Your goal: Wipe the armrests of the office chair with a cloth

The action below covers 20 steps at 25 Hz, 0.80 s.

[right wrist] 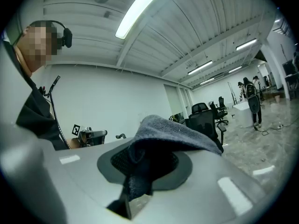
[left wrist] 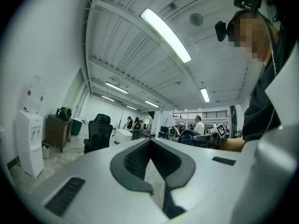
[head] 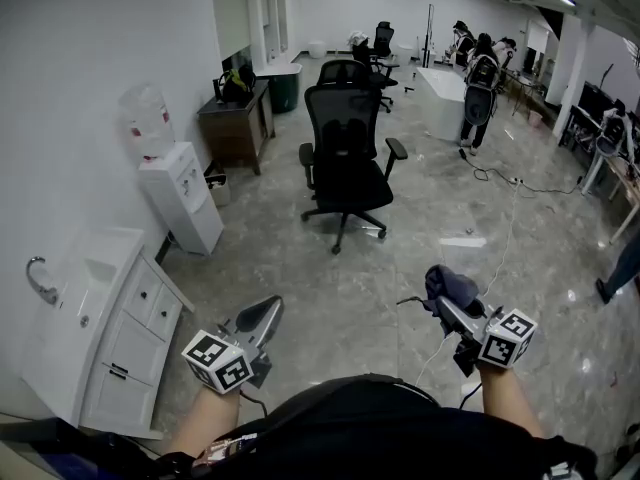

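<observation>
A black office chair (head: 345,163) stands on the grey floor a few steps ahead of me, with its armrests (head: 396,148) sticking out on both sides. It shows small in the left gripper view (left wrist: 97,133) and in the right gripper view (right wrist: 205,120). My right gripper (head: 447,300) is held low at the right, shut on a grey-blue cloth (head: 450,284) that drapes over its jaws (right wrist: 173,132). My left gripper (head: 262,318) is at the lower left, far from the chair. Its jaws meet at the tips with nothing between them (left wrist: 150,143).
A water dispenser (head: 180,193) and a white sink cabinet (head: 90,318) line the left wall, with a brown desk (head: 235,118) behind them. Cables (head: 500,178) lie on the floor at the right. More chairs (head: 383,40), a white table (head: 440,93) and people (head: 480,83) are at the back.
</observation>
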{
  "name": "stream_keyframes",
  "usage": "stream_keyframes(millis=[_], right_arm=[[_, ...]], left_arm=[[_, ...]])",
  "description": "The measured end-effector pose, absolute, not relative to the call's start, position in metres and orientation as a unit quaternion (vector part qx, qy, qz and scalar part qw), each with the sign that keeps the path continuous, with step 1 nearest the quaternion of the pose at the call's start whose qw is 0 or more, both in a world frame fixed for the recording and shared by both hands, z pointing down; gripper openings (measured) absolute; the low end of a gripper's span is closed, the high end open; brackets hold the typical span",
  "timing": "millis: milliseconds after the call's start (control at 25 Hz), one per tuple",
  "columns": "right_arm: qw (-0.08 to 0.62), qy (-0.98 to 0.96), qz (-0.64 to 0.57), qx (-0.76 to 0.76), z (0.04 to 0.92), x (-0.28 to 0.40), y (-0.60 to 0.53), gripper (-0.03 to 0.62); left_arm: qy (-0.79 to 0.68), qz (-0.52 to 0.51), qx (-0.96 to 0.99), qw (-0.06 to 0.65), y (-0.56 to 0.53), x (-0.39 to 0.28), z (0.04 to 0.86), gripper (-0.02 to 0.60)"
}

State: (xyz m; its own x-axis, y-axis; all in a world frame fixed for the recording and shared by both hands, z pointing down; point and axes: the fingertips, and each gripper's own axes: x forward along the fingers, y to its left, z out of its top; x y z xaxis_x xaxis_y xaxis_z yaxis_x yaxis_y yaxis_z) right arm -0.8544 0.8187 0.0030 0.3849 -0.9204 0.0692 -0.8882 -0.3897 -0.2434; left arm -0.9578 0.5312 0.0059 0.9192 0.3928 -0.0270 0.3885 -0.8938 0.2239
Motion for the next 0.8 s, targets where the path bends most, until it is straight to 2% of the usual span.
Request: stream_keyframes(millis=[280,800], right_arm=[[0.106,0.546,-0.098,-0.825,0.003,-0.846,0.823,0.077],[0.077,0.570,-0.102,-0.812,0.006,-0.842,0.882,0.077]], left_arm=[[0.207,0.006,0.972,0.111,0.537,-0.950,0.007,-0.005],[0.228,0.017,0.968,0.106,0.614,-0.918,0.005,-0.005]])
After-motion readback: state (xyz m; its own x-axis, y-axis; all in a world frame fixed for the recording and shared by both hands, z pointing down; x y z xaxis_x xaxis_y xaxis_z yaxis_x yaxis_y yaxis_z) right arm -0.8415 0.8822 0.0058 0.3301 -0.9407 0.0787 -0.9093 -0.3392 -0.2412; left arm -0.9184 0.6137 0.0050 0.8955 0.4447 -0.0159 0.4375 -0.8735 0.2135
